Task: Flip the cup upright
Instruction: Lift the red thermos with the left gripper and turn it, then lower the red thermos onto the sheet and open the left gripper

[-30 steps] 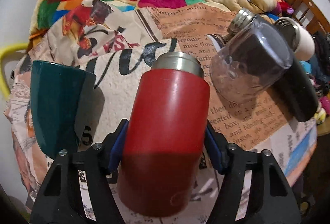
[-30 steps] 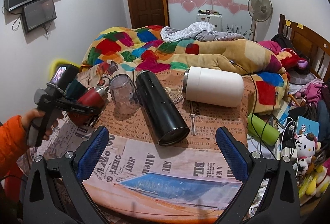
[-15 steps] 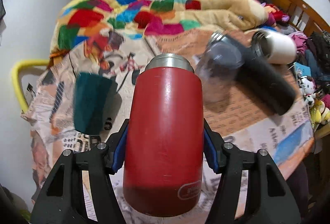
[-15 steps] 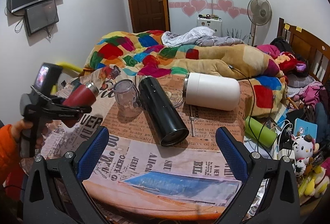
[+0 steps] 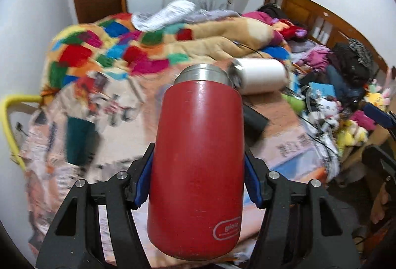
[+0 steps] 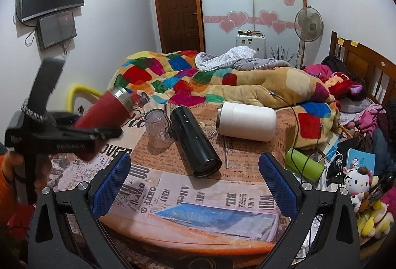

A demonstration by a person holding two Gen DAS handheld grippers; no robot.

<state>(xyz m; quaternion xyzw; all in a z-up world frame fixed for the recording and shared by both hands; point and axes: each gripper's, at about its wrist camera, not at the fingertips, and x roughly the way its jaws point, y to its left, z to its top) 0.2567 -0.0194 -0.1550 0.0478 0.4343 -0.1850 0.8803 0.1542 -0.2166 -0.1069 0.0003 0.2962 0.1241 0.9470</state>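
My left gripper (image 5: 198, 182) is shut on a red steel cup (image 5: 198, 170), its blue pads clamped on both sides of the body. In the right wrist view the left gripper (image 6: 81, 137) holds the red cup (image 6: 106, 110) in the air above the table's left side, tilted with its silver rim up and to the right. My right gripper (image 6: 194, 184) is open and empty above the table's front edge.
On the newspaper-covered round table (image 6: 188, 197) lie a black flask (image 6: 195, 142) and a white cup (image 6: 247, 124) on their sides. A clear glass (image 6: 158, 130) stands upside down, and a dark green cup (image 5: 79, 140) stands at the left. A bed with a patchwork blanket (image 6: 173, 78) is behind.
My left gripper has lifted the red cup off the table and tilted it up, rim rising. The right gripper has stayed open in place.
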